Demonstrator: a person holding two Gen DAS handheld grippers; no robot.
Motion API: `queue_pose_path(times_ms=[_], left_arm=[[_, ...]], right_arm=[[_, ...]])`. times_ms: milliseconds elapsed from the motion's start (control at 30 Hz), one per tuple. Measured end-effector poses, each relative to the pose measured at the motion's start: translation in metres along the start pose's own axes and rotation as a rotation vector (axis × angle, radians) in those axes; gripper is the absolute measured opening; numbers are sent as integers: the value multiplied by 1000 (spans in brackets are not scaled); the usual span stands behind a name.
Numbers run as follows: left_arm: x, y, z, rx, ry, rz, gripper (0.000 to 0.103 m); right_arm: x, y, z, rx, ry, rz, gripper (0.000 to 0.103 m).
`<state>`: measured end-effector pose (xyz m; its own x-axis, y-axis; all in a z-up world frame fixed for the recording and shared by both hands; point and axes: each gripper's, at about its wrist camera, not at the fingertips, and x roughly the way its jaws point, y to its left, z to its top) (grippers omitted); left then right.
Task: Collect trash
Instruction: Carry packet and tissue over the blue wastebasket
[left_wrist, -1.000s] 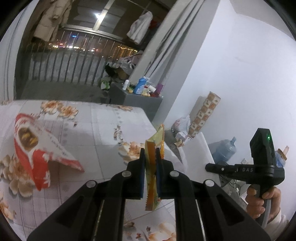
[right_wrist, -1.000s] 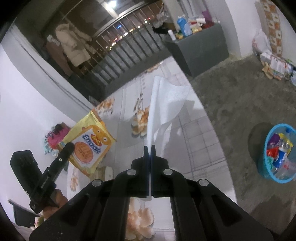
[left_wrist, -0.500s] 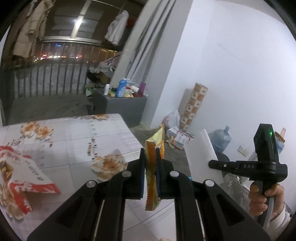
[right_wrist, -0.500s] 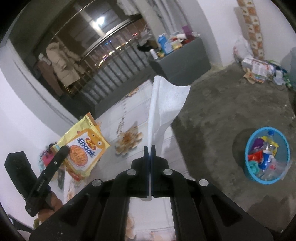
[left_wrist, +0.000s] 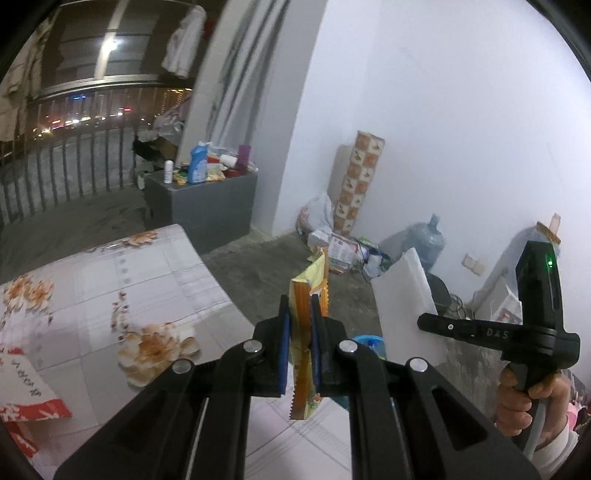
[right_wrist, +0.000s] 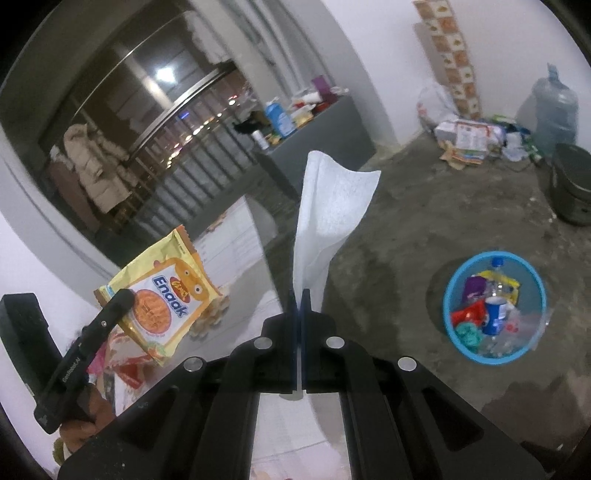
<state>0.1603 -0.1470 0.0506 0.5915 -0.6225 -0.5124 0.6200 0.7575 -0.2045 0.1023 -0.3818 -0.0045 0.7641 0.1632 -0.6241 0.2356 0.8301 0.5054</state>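
At the far left of the left wrist view, a red and white bag (left_wrist: 26, 413) lies on the table (left_wrist: 110, 280), cut off by the edge of the picture, so its words are hard to read. In the middle, the left gripper (left_wrist: 297, 343) has its fingers narrow, pinching a yellow snack packet (left_wrist: 308, 321). The packet is seen edge on here, so its front is hidden. At 3 o'clock from it, the right gripper (left_wrist: 424, 319) holds a white paper towel (left_wrist: 402, 291). A hand (left_wrist: 528, 402) holds that gripper's handle low at the right edge. A bit of the blue basket (left_wrist: 364, 341) peeks out behind the fingers; most of it is hidden.

The right wrist view shows more. At 9 o'clock, the same snack packet (right_wrist: 162, 291) shows its front, with the word "Enaak". The left gripper (right_wrist: 123, 297) pinches its corner. In the middle, the right gripper (right_wrist: 299, 295) has its fingers pressed tight together on the bottom of the paper towel (right_wrist: 332, 210), which stands up tall. At 3 o'clock, the whole blue basket (right_wrist: 452, 288) sits on the grey floor (right_wrist: 406, 229), with trash inside. The small things in it are hard to tell apart.

A moment ago the red and white bag filled much more of the left view, and less of the table shows now. The blue basket is now bigger and closer to the middle of the right view.
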Motion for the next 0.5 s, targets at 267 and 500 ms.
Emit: queue_pose_path(times_ms=[267, 500], left_arm=[[38, -30, 12, 35, 73, -53, 9], [64, -54, 19, 64, 126, -81, 9]], right_arm=[[-20, -32, 1, 63, -43, -68, 0], [-28, -59, 4, 111, -72, -107, 0]])
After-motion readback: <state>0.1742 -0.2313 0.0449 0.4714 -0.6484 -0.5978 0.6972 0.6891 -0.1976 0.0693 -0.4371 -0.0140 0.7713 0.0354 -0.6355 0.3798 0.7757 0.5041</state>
